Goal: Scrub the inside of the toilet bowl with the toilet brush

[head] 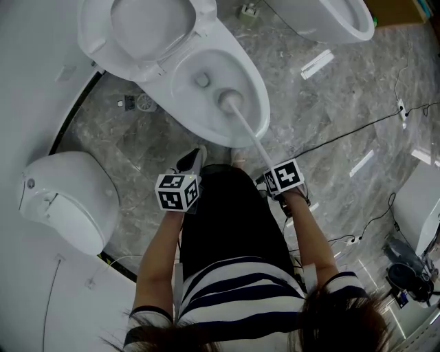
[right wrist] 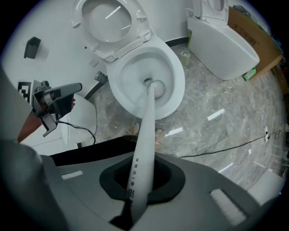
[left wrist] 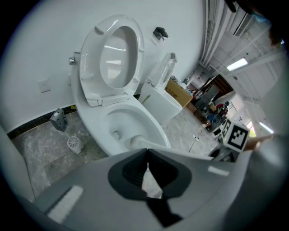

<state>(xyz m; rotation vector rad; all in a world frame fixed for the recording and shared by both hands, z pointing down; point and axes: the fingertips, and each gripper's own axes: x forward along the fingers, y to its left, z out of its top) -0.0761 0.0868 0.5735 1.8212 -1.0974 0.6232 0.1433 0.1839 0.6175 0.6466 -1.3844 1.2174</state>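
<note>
**Right gripper clamped on brush handle; brush head inside bowl**

The right gripper (right wrist: 141,179) has its jaws pressed against the white handle (right wrist: 145,126) of the toilet brush (head: 242,120). The handle sits between them and runs straight out ahead of the jaws. From the grip point it slopes forward and down over the front rim of the toilet bowl (right wrist: 179,77). The brush head (head: 229,100) is down inside the bowl, just beside the drain opening. Contact with the porcelain cannot be confirmed.

The left gripper (left wrist: 147,173) has its jaws closed together. A small pale patch shows at their seam, and its nature cannot be told. This gripper is held short of the bowl's front edge, to the left of the handle and apart from it.

The seat (right wrist: 106,19) stands raised against the wall behind the bowl. The grey marble floor (head: 330,96) surrounds the fixture. A second toilet (head: 330,17) stands to the right. A dark cable (head: 344,137) trails across the floor on that side.
</note>
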